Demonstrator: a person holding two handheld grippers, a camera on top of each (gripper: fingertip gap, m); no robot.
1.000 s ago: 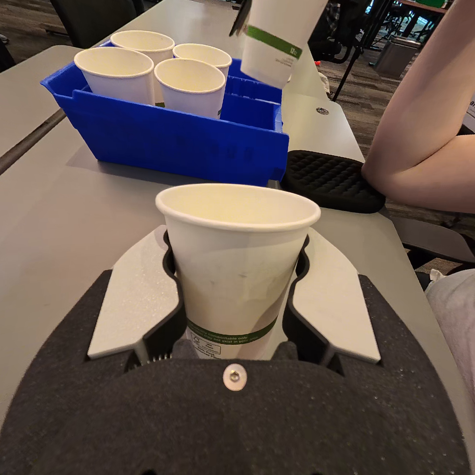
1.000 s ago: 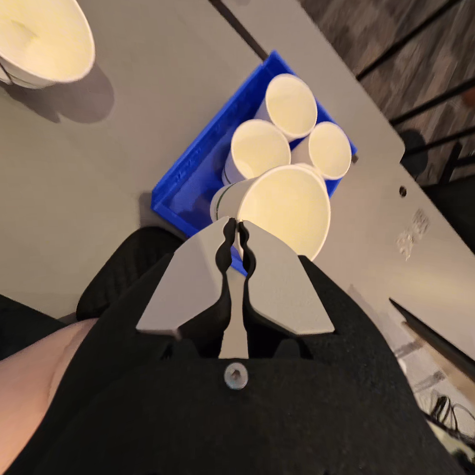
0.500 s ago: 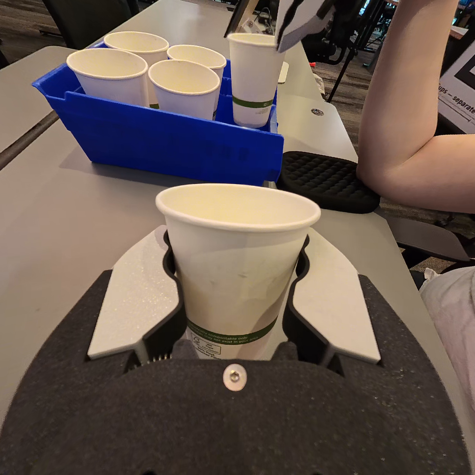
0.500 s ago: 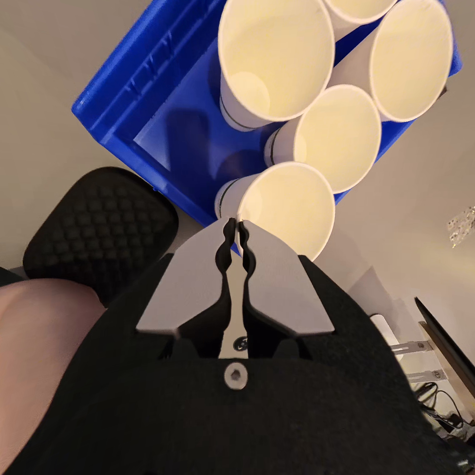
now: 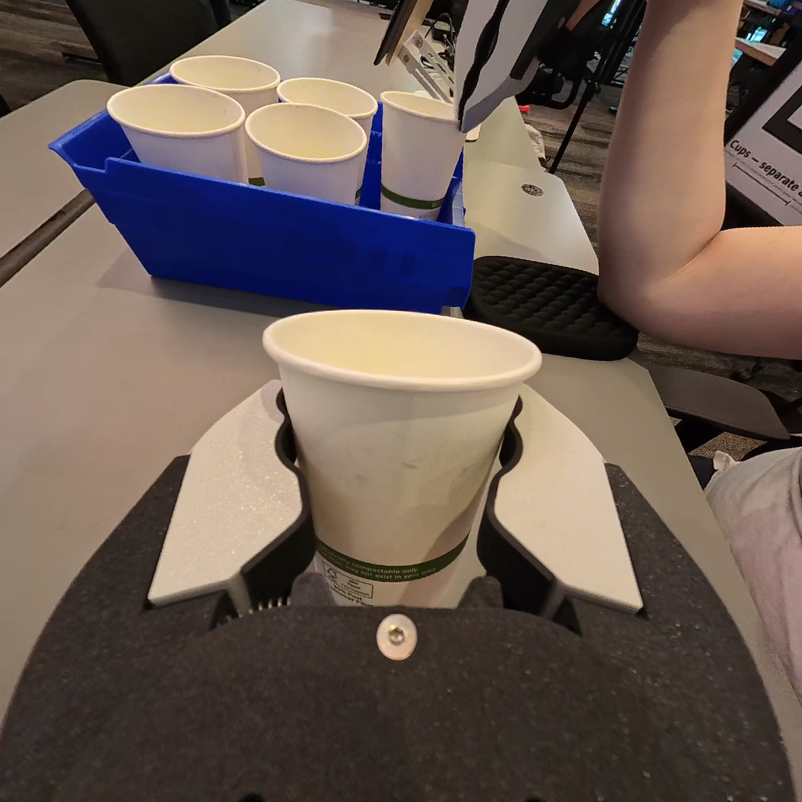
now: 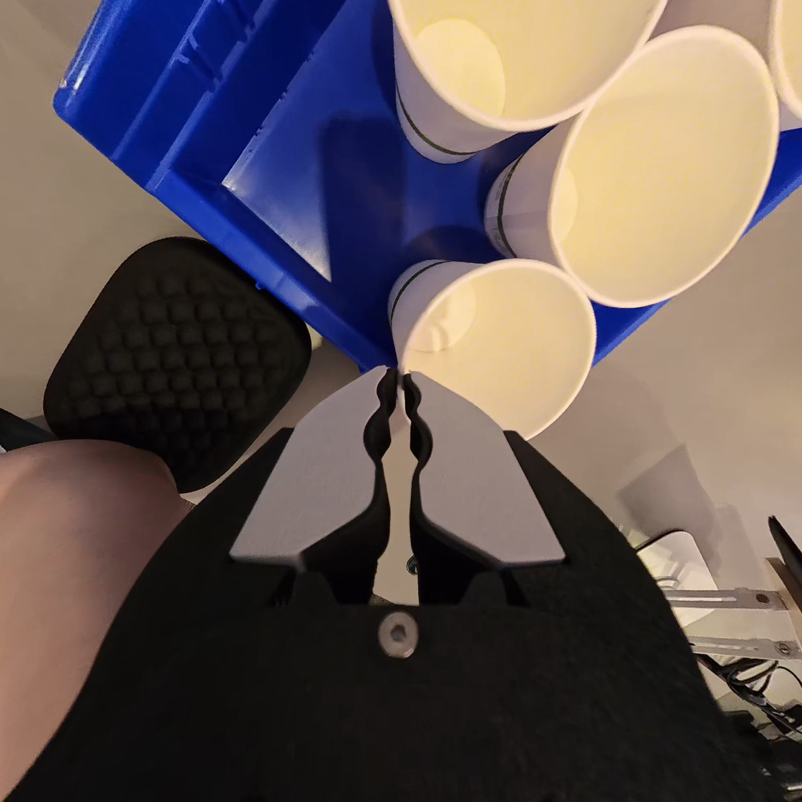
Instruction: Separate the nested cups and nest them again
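A white paper cup (image 5: pixel 401 438) with a green printed band stands upright on the grey table (image 5: pixel 108 390), clamped between the left gripper's (image 5: pixel 399 416) widely spread jaws. The right gripper (image 6: pixel 399 376), jaws nearly closed, pinches the rim of another cup (image 6: pixel 512 338) in the blue plastic bin (image 5: pixel 277 243), beside a black quilted pad (image 5: pixel 551 308).

The left tool (image 5: pixel 401 455) is held low and level, its two fingers (image 5: pixel 243 490) spread wide and pressed against opposite sides of a paper cup (image 5: pixel 401 434) that stands upright between them. The right tool (image 6: pixel 400 377) is pointed steeply downward, its tips nearly closed and pinched on the rim of another cup (image 6: pixel 499 343). A bare forearm (image 5: pixel 694 277) is bent at the elbow at the right.
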